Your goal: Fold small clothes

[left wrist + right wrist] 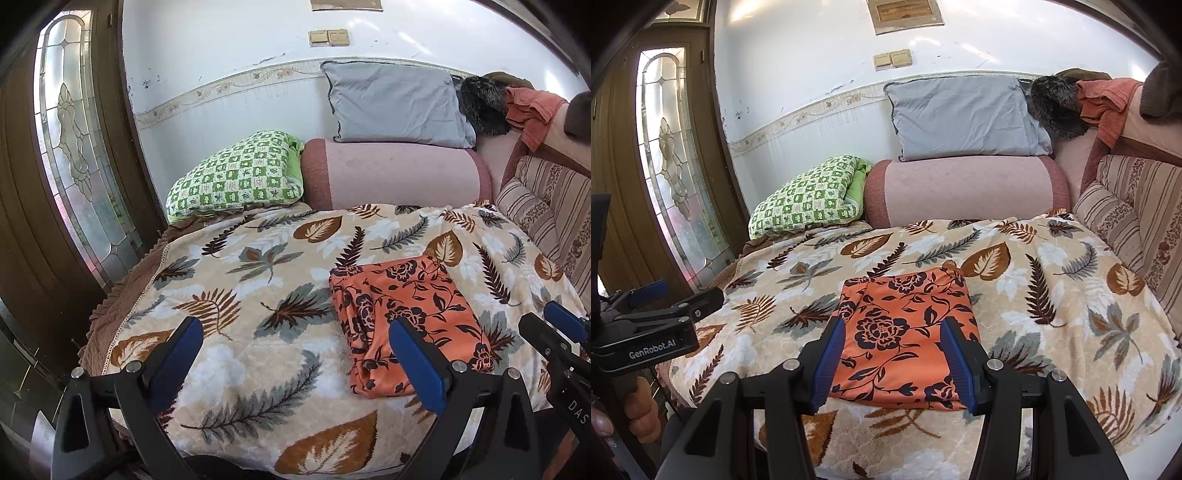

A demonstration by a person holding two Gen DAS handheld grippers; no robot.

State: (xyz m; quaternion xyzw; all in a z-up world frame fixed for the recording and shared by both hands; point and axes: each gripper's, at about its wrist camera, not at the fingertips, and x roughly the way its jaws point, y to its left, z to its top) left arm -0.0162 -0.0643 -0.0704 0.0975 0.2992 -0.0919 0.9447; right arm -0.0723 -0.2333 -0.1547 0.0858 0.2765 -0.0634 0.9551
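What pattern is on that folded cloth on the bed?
Dark flowers and vines on orange; the folded cloth shows best in the right wrist view.

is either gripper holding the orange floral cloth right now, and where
Nothing is held. The left gripper and right gripper are both open above the leaf-print blanket; the folded orange floral cloth lies free.

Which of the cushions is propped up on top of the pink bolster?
The grey pillow. It leans against the wall on the pink bolster; the green checked one lies beside the bolster, the striped one along the right.
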